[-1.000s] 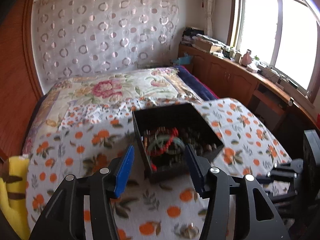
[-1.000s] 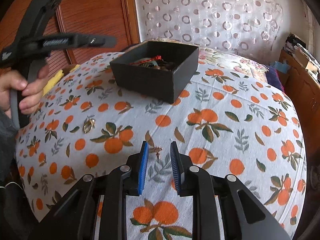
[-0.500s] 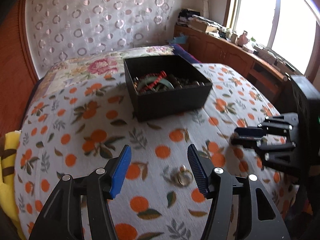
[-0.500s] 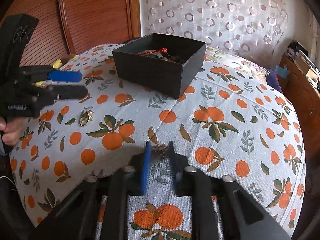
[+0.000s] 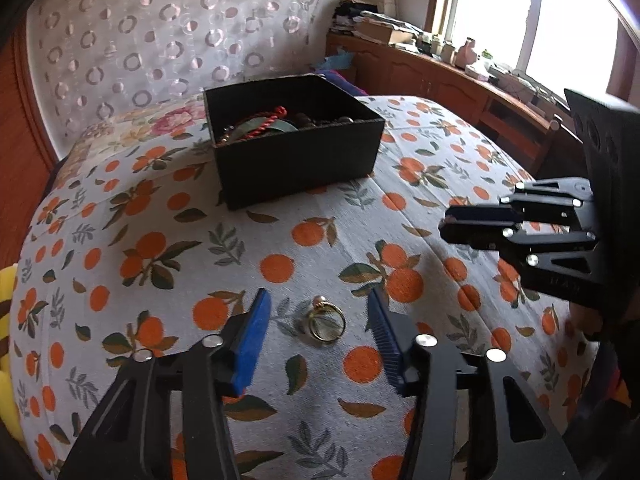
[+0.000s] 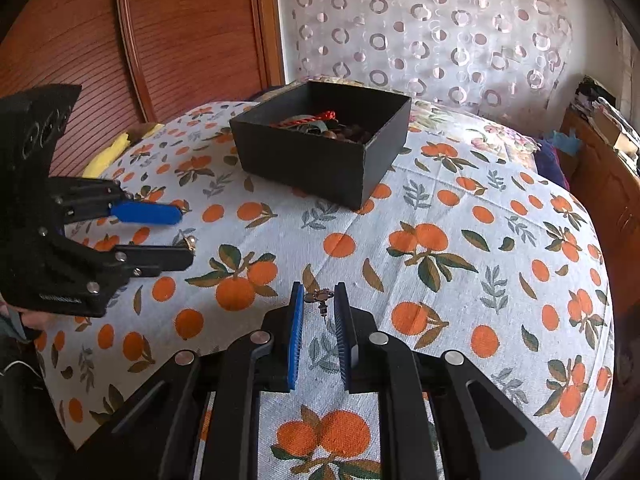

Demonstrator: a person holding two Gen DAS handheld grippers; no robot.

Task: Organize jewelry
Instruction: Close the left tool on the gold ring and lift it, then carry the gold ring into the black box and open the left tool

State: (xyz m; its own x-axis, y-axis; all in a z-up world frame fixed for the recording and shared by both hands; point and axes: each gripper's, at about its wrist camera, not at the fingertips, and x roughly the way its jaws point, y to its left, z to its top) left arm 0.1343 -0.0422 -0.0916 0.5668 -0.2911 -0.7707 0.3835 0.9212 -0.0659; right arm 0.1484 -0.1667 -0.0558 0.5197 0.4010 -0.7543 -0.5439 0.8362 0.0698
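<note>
My left tool, spread, has dropped to straddle the gold ring; my right tool now pinches the small earring, both bound for the black box.

Spread across the near and middle ground: a white cloth printed with oranges and green leaves. Beyond it, far, a floral bedspread beneath a sheer curtain patterned with rings. At far right, a wooden cabinet under a bright window, piled with clutter. At left, reddish wood panelling; something yellow at the cloth's edge.
</note>
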